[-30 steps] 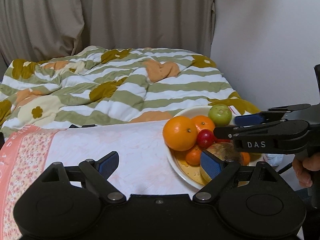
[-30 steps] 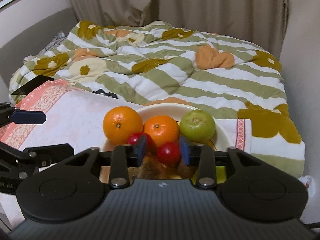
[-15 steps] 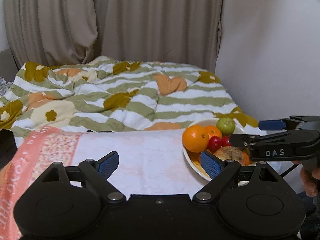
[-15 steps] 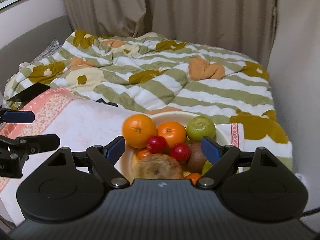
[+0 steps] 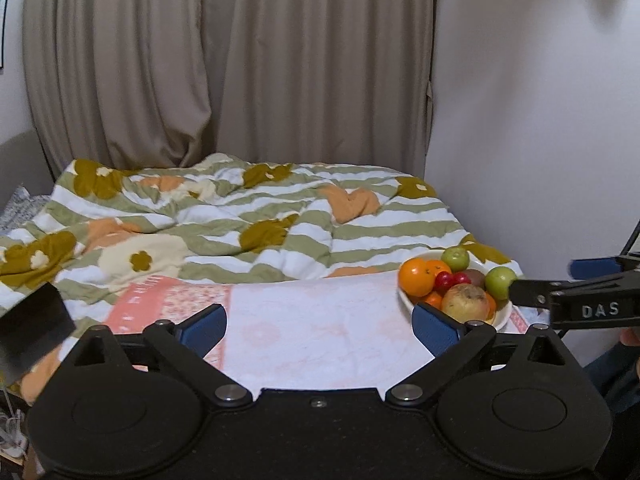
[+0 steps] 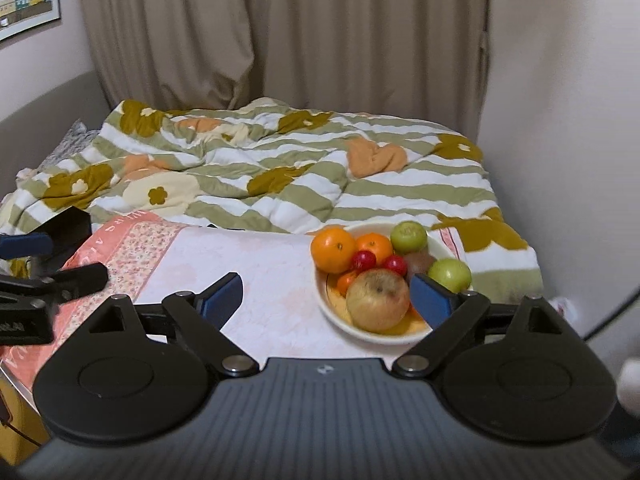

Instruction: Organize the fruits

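Beige curtains (image 6: pixel 280 40) hang behind the bed's striped floral quilt (image 6: pixel 280 176), and nearer me a pink towel (image 5: pixel 312 320) covers the worktop. My left claw (image 5: pixel 320 322) and right claw (image 6: pixel 326 294) both gape wide, holding nothing. I see the fruit piled in a cream bowl (image 6: pixel 362 330) at the towel's right end: oranges, green apples, a brownish apple (image 6: pixel 378 300).

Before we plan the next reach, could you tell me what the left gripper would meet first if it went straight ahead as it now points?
Probably the pink cloth and then the striped quilt: the open left gripper points there, while the fruit bowl sits off to its right. Depth is unclear.
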`<state>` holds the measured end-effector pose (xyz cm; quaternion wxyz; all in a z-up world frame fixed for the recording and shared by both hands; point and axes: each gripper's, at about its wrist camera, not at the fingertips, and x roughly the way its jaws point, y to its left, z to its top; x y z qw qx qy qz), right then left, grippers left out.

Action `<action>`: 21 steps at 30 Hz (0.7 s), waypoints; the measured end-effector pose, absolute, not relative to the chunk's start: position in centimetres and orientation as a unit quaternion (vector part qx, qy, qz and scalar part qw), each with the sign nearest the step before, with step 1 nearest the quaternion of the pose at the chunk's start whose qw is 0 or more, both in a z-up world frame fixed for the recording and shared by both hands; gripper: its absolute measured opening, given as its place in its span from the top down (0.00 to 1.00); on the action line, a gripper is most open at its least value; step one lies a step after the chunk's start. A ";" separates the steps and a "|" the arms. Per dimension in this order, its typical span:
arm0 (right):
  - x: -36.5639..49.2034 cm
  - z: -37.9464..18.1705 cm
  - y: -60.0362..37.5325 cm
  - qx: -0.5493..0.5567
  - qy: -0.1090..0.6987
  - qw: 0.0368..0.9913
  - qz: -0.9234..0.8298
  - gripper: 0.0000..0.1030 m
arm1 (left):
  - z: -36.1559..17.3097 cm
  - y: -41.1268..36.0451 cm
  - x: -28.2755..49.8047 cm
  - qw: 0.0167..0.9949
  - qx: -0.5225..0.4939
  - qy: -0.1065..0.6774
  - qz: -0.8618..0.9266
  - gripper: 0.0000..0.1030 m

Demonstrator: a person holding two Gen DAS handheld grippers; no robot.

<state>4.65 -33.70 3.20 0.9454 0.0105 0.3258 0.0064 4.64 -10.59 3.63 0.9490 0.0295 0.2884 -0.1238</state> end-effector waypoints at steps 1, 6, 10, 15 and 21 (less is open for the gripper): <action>3.9 3.2 -33.2 0.012 0.325 0.945 -0.003 0.00 | 3.7 -10.1 4.2 0.949 0.032 0.289 -0.120 0.00; 1.0 3.0 -31.6 0.012 0.331 0.943 -0.031 0.00 | 3.5 -7.8 2.2 0.950 0.036 0.292 -0.107 0.00; -0.5 2.3 -30.8 0.016 0.340 0.939 -0.040 0.00 | 3.2 -6.7 1.3 0.949 0.032 0.297 -0.107 0.00; -1.5 1.9 -30.3 0.018 0.344 0.938 -0.047 0.00 | 3.2 -6.4 0.6 0.949 0.033 0.294 -0.106 0.00; -2.0 2.0 -29.8 0.016 0.344 0.937 -0.053 0.00 | 3.3 -6.1 0.0 0.950 0.034 0.292 -0.110 0.00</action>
